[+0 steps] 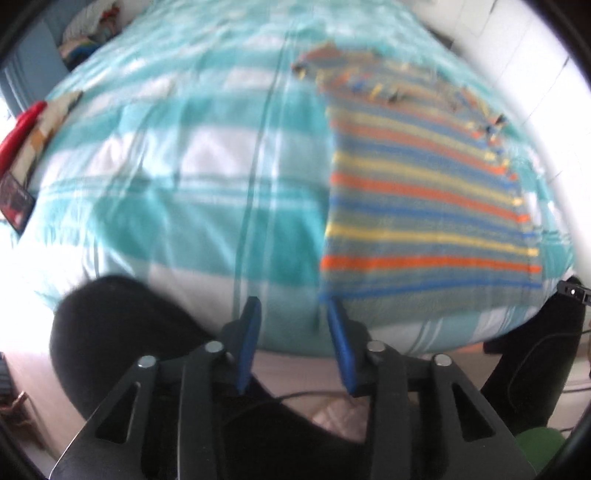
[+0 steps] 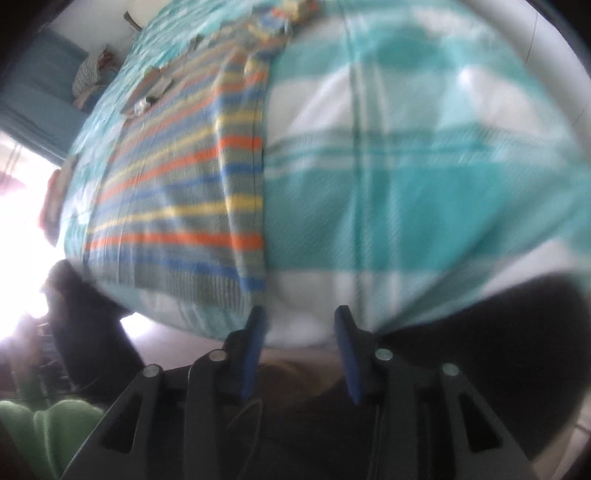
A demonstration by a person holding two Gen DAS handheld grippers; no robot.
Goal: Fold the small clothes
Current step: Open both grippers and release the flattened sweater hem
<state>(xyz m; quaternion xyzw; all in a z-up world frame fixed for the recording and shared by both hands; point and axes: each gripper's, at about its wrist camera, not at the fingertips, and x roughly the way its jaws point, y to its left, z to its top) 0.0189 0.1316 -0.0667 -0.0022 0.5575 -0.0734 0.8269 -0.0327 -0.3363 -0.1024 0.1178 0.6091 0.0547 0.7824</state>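
Observation:
A striped garment point(image 1: 424, 206) with orange, yellow and blue bands lies flat on the bed, right of centre in the left wrist view. In the right wrist view the same striped garment point(image 2: 184, 192) lies left of centre, with one side folded over along a straight edge. My left gripper point(image 1: 293, 306) hangs above the garment's near left corner, blue pads apart, nothing between them. My right gripper point(image 2: 301, 314) hovers just off the garment's near right corner, also open and empty. Both views are blurred.
The bed carries a teal and white checked cover point(image 1: 166, 177). A pile of clothes point(image 1: 88, 33) sits at the far left corner. A red object point(image 1: 22, 129) lies at the bed's left edge. The person's dark trousers point(image 1: 122, 339) stand against the near edge.

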